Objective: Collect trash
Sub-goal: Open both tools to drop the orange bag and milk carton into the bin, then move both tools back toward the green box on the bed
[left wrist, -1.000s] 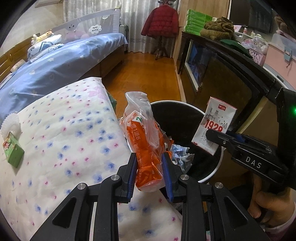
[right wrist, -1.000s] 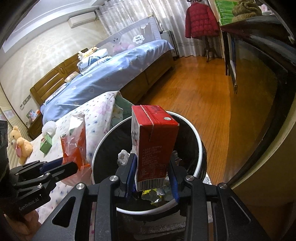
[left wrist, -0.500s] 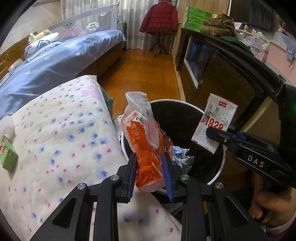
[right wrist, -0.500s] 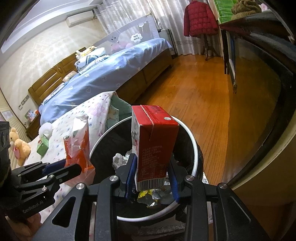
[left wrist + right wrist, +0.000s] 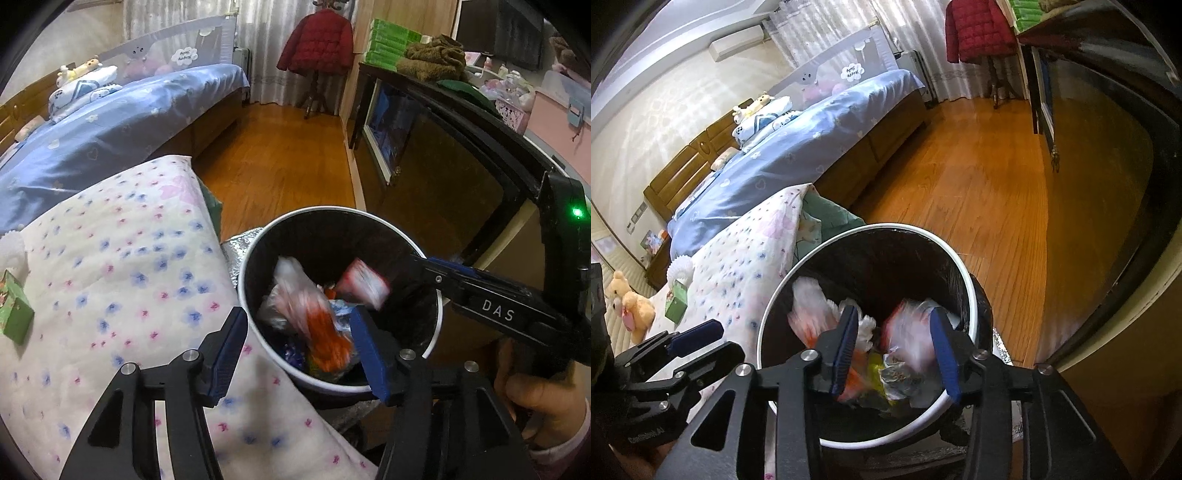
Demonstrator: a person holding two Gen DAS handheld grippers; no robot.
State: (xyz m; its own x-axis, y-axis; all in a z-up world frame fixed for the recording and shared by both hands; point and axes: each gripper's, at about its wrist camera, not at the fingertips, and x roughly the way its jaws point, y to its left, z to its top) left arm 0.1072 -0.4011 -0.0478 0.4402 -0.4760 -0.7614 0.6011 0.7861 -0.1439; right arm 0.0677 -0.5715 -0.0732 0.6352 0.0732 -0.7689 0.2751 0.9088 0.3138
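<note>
Two hand-held grippers hang over a white-rimmed trash bin lined in black, standing against the near corner of a flower-print mattress. The left gripper has its jaws spread and opening, nothing pinched; the blurred orange-and-clear snack bag lies below them inside the bin. The right gripper is likewise opening and gripping nothing, with the blurred red-and-white carton inside the bin beneath it.

Only the left wrist view shows the person's hand on the right gripper's handle and the dark cabinet with its cluttered top. Only the right wrist view takes in the wooden headboard, the wall air conditioner and a teddy bear by the frame's left edge. Both views show the green tissue box near the mattress's left edge and the red jacket hanging at the far end of the room.

A second ago each gripper clamped its piece upright above the bin; both pieces have since left the pads and dropped among the rubbish.
</note>
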